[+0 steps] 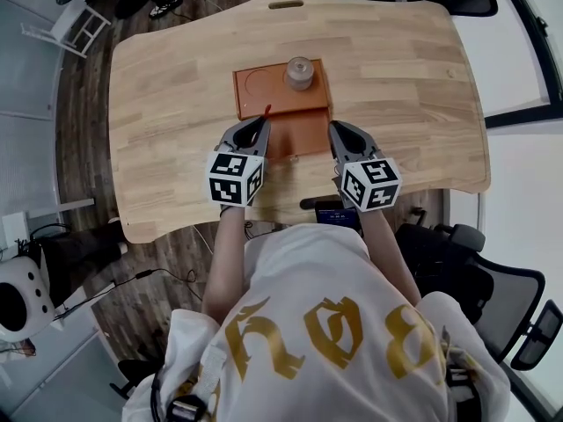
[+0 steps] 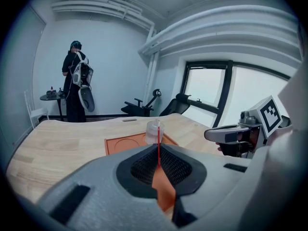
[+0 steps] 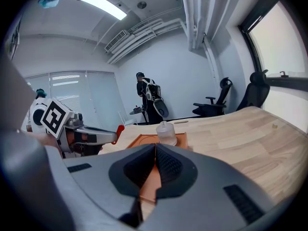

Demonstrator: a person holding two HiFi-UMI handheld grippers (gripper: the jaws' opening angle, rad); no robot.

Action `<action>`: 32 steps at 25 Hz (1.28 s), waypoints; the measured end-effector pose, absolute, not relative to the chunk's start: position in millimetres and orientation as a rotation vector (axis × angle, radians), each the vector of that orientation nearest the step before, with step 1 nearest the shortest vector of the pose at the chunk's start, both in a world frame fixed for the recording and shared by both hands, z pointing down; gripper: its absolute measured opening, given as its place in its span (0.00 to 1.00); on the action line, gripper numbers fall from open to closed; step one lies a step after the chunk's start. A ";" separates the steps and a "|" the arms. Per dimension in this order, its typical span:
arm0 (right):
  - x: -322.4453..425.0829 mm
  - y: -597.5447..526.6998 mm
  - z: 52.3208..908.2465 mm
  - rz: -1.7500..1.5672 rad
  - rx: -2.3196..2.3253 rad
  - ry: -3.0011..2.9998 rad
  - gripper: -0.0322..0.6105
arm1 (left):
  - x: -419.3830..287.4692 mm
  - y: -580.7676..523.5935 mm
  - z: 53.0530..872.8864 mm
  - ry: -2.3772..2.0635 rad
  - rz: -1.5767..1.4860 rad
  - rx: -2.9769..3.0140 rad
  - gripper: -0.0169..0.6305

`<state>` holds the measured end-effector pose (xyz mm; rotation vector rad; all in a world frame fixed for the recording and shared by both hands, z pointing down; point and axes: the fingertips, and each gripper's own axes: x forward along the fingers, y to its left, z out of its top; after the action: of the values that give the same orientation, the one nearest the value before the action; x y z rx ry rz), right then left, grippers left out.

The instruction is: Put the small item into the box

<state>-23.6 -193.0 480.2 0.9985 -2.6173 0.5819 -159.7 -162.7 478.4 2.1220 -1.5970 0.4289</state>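
Note:
An orange box lies open on the wooden table [image 1: 176, 104]. Its far half [image 1: 259, 88] has a round recess, and a small clear jar [image 1: 299, 72] stands on it. The near half [image 1: 296, 132] lies between my two grippers. My left gripper [image 1: 264, 123] is shut on a thin red strip [image 1: 266, 111], which stands up from its jaws [image 2: 158, 153]. The right gripper [image 1: 335, 128] is at the box's right edge, shut, with nothing visible between its jaws. The jar [image 2: 154, 131] [image 3: 166, 133] stands ahead of both grippers.
A person [image 2: 75, 83] stands by a small round table at the far wall. Office chairs [image 3: 214, 100] are beyond the table, and one [image 1: 493, 297] is beside me. The table has a slot [image 1: 286, 4] at its far edge.

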 end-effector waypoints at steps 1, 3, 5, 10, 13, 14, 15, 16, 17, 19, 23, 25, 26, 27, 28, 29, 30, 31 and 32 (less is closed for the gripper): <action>-23.8 -194.0 482.7 0.588 0.996 -2.613 0.07 | -158.5 -163.7 481.8 -1.588 0.436 2.120 0.05; -24.1 -195.2 487.7 0.601 0.990 -2.602 0.07 | -156.1 -164.9 488.5 -1.569 0.448 2.115 0.06; -24.3 -196.3 492.6 0.615 0.981 -2.592 0.07 | -153.7 -166.0 494.0 -1.551 0.456 2.112 0.06; -26.7 -199.5 505.9 0.641 0.958 -2.571 0.07 | -151.9 -167.7 512.6 -1.517 0.496 2.095 0.05; -28.2 -199.6 514.2 0.651 0.944 -2.557 0.07 | -152.0 -167.4 522.2 -1.500 0.518 2.083 0.05; -28.5 -199.2 517.0 0.655 0.941 -2.552 0.07 | -151.5 -166.9 525.2 -1.491 0.524 2.081 0.05; -28.8 -198.6 519.9 0.659 0.938 -2.547 0.07 | -150.8 -166.3 528.4 -1.481 0.529 2.079 0.06; -29.1 -197.9 522.9 0.663 0.934 -2.541 0.07 | -150.1 -165.4 531.7 -1.472 0.536 2.076 0.05; -29.3 -197.3 525.7 0.667 0.932 -2.535 0.07 | -149.5 -164.6 535.0 -1.463 0.544 2.074 0.05; -29.1 -196.6 530.0 0.673 0.929 -2.524 0.07 | -148.1 -163.3 540.4 -1.445 0.559 2.071 0.06; -27.1 -198.9 537.8 0.674 0.934 -2.501 0.07 | -144.5 -164.1 550.7 -1.411 0.581 2.068 0.06; -25.0 -199.7 541.9 0.675 0.935 -2.491 0.07 | -141.3 -164.8 556.8 -1.391 0.601 2.068 0.06; -23.7 -199.7 543.9 0.680 0.935 -2.486 0.07 | -139.5 -164.9 559.7 -1.381 0.611 2.067 0.06; -22.6 -199.9 545.9 0.686 0.935 -2.481 0.07 | -137.7 -165.4 562.3 -1.371 0.620 2.066 0.05; -21.7 -200.7 547.8 0.690 0.936 -2.476 0.07 | -136.1 -166.3 564.7 -1.361 0.628 2.066 0.05; -21.2 -201.7 549.6 0.693 0.936 -2.471 0.07 | -134.6 -167.4 567.1 -1.352 0.637 2.067 0.05; -21.1 -202.8 551.4 0.695 0.936 -2.468 0.07 | -133.3 -168.4 569.9 -1.341 0.647 2.067 0.05; -21.1 -203.8 553.3 0.698 0.936 -2.464 0.07 | -132.0 -169.1 573.2 -1.330 0.658 2.067 0.05; -21.2 -204.5 555.3 0.701 0.935 -2.461 0.07 | -130.7 -169.5 576.8 -1.318 0.669 2.065 0.05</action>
<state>-21.2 -204.5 555.3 0.9346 -2.4606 0.7006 -130.7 -169.5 576.8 2.0655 -1.3181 0.6694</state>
